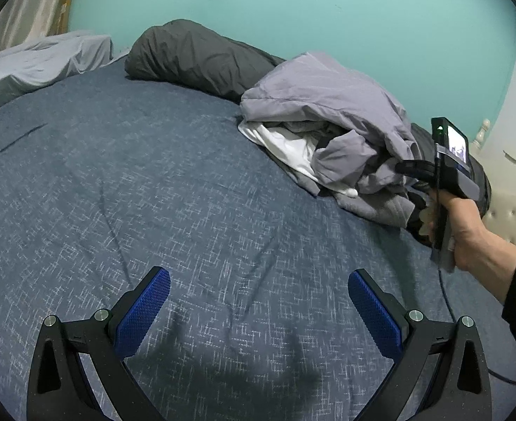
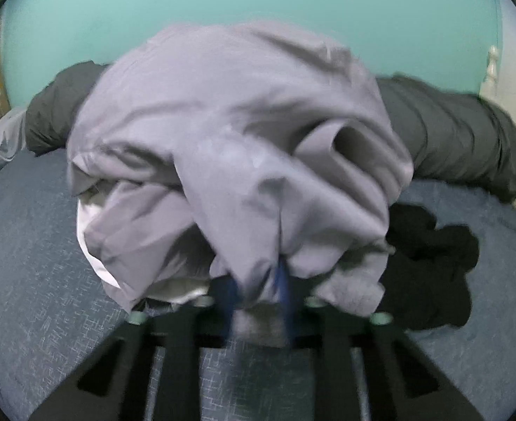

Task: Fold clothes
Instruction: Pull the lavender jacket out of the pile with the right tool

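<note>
A pile of clothes lies on the blue bedspread (image 1: pixel 153 193), with a lavender-grey garment (image 1: pixel 328 105) on top and a white one (image 1: pixel 289 147) under it. My left gripper (image 1: pixel 258 301) is open and empty above bare bedspread, well short of the pile. My right gripper (image 2: pixel 258 287) is shut on a fold of the lavender-grey garment (image 2: pixel 230 133), its blue pads close together with cloth between them. In the left wrist view the right gripper (image 1: pixel 412 172) reaches into the pile's right side, its fingertips hidden by cloth. The right wrist view is blurred.
A dark grey rolled duvet (image 1: pixel 195 56) lies along the teal wall behind the pile. A black garment (image 2: pixel 433 266) lies right of the pile. A pale sheet (image 1: pixel 40 59) sits at the far left. A white headboard (image 1: pixel 510 214) is at right.
</note>
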Available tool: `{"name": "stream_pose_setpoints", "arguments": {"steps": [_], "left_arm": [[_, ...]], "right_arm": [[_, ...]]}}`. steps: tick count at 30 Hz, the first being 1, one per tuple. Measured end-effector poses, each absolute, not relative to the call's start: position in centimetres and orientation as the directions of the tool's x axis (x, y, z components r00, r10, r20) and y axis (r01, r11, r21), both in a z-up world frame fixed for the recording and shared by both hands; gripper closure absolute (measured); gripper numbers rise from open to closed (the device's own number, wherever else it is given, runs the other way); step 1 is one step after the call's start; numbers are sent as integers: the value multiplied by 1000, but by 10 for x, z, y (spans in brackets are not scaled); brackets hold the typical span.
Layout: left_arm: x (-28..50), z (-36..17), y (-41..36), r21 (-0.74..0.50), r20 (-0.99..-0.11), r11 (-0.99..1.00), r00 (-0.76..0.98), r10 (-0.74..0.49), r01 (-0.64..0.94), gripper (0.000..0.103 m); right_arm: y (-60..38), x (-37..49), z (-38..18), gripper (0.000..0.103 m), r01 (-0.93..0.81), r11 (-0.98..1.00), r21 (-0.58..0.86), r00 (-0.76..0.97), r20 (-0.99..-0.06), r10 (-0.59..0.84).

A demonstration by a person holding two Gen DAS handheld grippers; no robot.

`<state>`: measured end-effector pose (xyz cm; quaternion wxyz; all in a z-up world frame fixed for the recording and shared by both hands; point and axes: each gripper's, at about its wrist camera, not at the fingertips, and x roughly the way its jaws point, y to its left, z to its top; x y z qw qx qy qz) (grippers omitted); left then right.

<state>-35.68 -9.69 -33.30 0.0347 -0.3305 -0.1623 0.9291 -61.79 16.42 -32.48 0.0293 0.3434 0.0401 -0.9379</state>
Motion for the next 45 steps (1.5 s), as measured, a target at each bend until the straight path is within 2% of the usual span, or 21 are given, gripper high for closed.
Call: {"name": "stream_pose_setpoints", "arguments": {"steps": [3, 9, 15, 21, 29, 35, 40, 43, 45], "left_arm": [[-347, -330, -100, -332, -607, -942, -778, 165, 59, 0], [-312, -304, -102, -290, -595, -954, -794, 124, 69, 0], [-266, -273, -114, -329, -581, -938, -806, 115, 104, 0], [-216, -240, -112, -313, -567, -945, -816, 107, 93, 0], [-154, -228, -111, -320, -582, -943, -804, 119, 91, 0], [-132, -217, -100, -273, -596, -961, -791, 135, 42, 0], [-122, -209, -88, -277, -591, -961, -784, 190, -24, 0], [-122, -212, -75, -268, -608, -961, -763, 218, -61, 0], [-122, -216, -63, -251, -619, -965, -753, 224, -81, 0]], "right_arm": [[169, -604, -314, 99, 101, -993, -69, -787, -615, -37], [176, -543, -280, 100, 176, -983, -60, -819, -563, -113], [192, -451, -255, 100, 270, -963, -13, -800, -560, -217], [202, -354, -245, 100, 323, -945, 56, -762, -577, -295], [185, -216, -251, 100, 449, -886, 118, -686, -590, -426], [169, -163, -274, 100, 498, -837, 227, -564, -649, -511], [175, -149, -289, 91, 441, -870, 223, -548, -700, -457], [200, -144, -288, 73, 393, -875, 284, -554, -686, -472], [215, -137, -283, 60, 379, -883, 276, -574, -678, -458]]}}
